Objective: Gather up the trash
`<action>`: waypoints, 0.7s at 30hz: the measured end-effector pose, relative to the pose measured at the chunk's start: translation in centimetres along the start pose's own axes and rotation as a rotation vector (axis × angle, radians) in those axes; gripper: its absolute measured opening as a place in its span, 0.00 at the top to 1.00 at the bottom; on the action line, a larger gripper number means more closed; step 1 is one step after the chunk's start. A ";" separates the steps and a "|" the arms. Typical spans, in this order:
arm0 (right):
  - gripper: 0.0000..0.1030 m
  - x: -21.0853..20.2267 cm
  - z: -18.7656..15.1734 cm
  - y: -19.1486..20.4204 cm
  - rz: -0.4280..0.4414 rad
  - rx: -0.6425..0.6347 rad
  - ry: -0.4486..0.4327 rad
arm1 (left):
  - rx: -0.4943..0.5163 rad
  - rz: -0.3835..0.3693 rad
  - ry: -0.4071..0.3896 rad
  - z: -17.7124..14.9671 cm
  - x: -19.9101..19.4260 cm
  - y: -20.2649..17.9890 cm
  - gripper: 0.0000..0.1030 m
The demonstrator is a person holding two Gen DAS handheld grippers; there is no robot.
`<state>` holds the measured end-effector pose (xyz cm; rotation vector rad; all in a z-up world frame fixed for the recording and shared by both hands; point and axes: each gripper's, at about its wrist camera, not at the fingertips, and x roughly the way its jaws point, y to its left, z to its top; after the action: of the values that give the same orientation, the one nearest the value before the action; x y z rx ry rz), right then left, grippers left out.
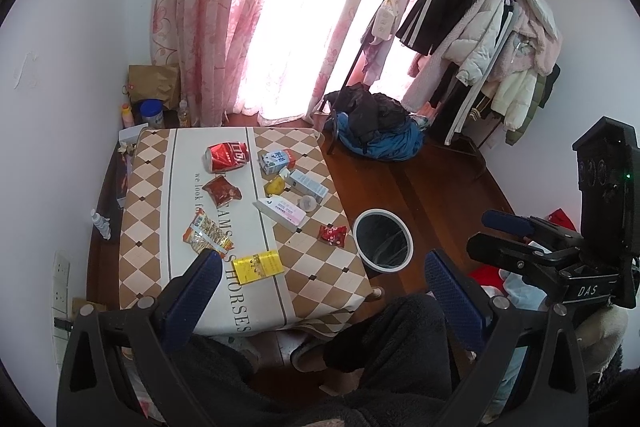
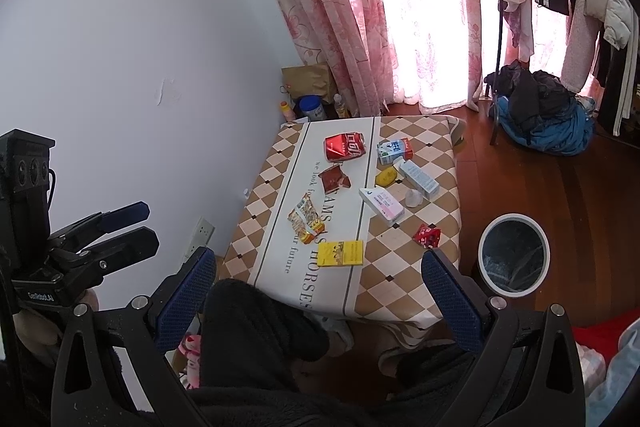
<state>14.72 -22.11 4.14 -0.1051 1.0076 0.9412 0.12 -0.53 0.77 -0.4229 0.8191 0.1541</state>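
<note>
Nothing collected yet, as far as the views show — all the litter sits on the low table with the brown-and-cream diamond-check cloth (image 1: 304, 291), and the round white-rimmed trash bin with a dark liner (image 1: 383, 245) on the wood floor just beside the table's right edge looks empty.

Left to right on the cloth: orange-and-white crinkled snack wrapper (image 1: 207, 235), crushed red soda can (image 1: 227, 156) lying on its side at the far end, dark red foil snack packet (image 1: 222, 191), flat yellow cardboard box (image 1: 258, 267) nearest the camera, white-and-pink carton (image 1: 281, 212) lying flat, small yellow crumpled item (image 1: 274, 186), blue-and-white milk carton (image 1: 277, 160), white-and-blue rectangular box (image 1: 308, 183), small clear plastic cup (image 1: 307, 203), small red candy wrapper (image 1: 333, 235) closest to the bin.

Left gripper (image 1: 320, 271): blue-padded fingers spread wide, nothing between them, held above the table's near edge. Right gripper (image 2: 318, 277): also wide open and empty, hovering over the near edge with the bin off to its right; seen from the left wrist view it sits far right, well apart from the litter.

Judgement: task at its very start — ten pieces left, zero binned. Yellow box or red candy wrapper look like the nearest first picks.
</note>
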 end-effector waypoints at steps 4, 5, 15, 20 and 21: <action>0.00 -0.1 0.0 0.0 0.001 -0.002 -0.001 | 0.000 -0.001 0.000 0.1 0.0 0.1 0.00; 0.00 -0.1 0.0 0.0 0.002 -0.004 -0.002 | 0.000 -0.002 0.000 0.1 0.0 0.1 0.00; 0.00 0.1 0.3 0.4 0.007 -0.009 0.002 | -0.001 -0.001 0.000 0.2 0.0 0.2 0.00; 0.00 0.0 0.3 0.4 0.012 -0.015 0.002 | -0.001 -0.002 -0.001 0.2 0.0 0.3 0.00; 0.00 0.0 0.4 0.4 0.015 -0.016 0.003 | -0.001 -0.001 -0.001 0.2 -0.1 0.3 0.00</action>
<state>14.70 -21.67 4.45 -0.1124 1.0048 0.9626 0.12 -0.13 0.82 -0.4239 0.8184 0.1534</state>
